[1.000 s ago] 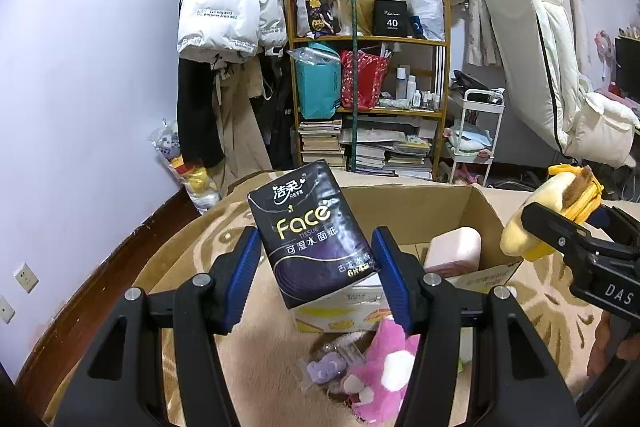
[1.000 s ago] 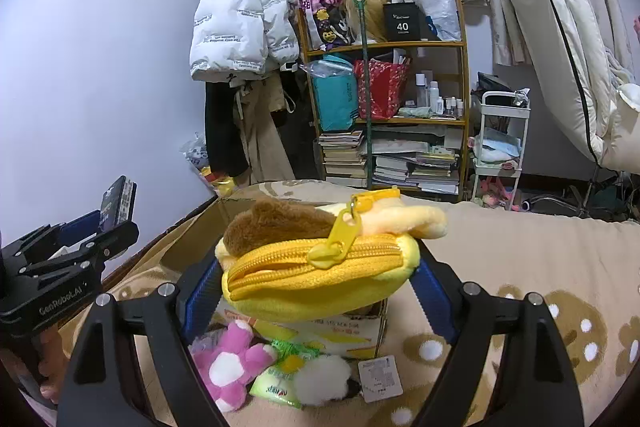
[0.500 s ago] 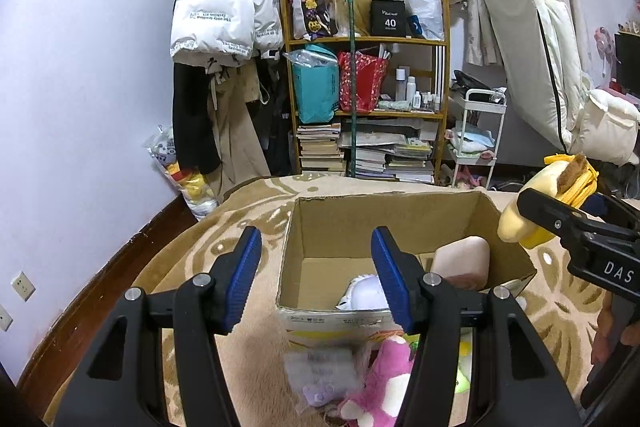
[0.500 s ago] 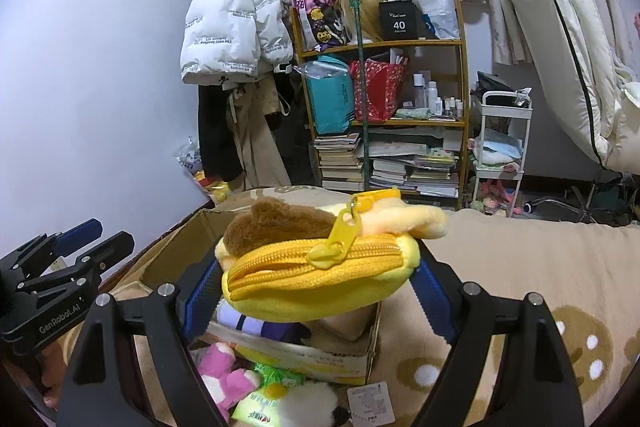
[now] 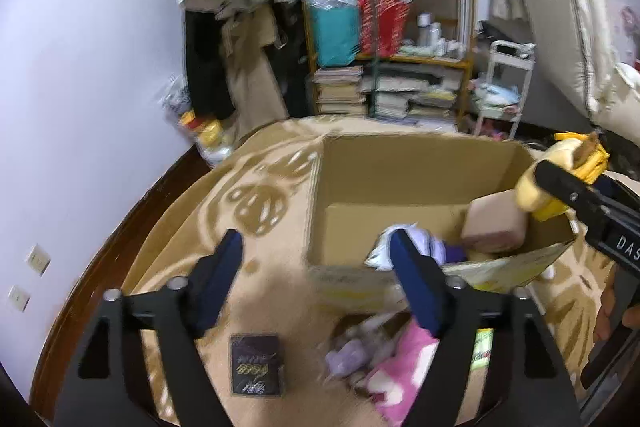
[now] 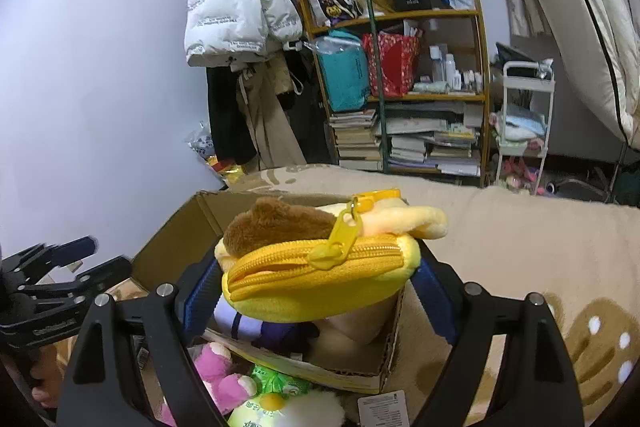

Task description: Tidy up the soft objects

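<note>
on the carpet, left gripper just opened (empty) near tissue pack; right gripper clamps yellow pouch.

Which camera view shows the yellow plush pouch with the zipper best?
The right wrist view shows the yellow plush pouch best: it is close, sharp and centred between the blue pads of the right gripper, zipper facing the camera. The left wrist view shows only a blurred part at the right edge, behind a black finger.
</note>
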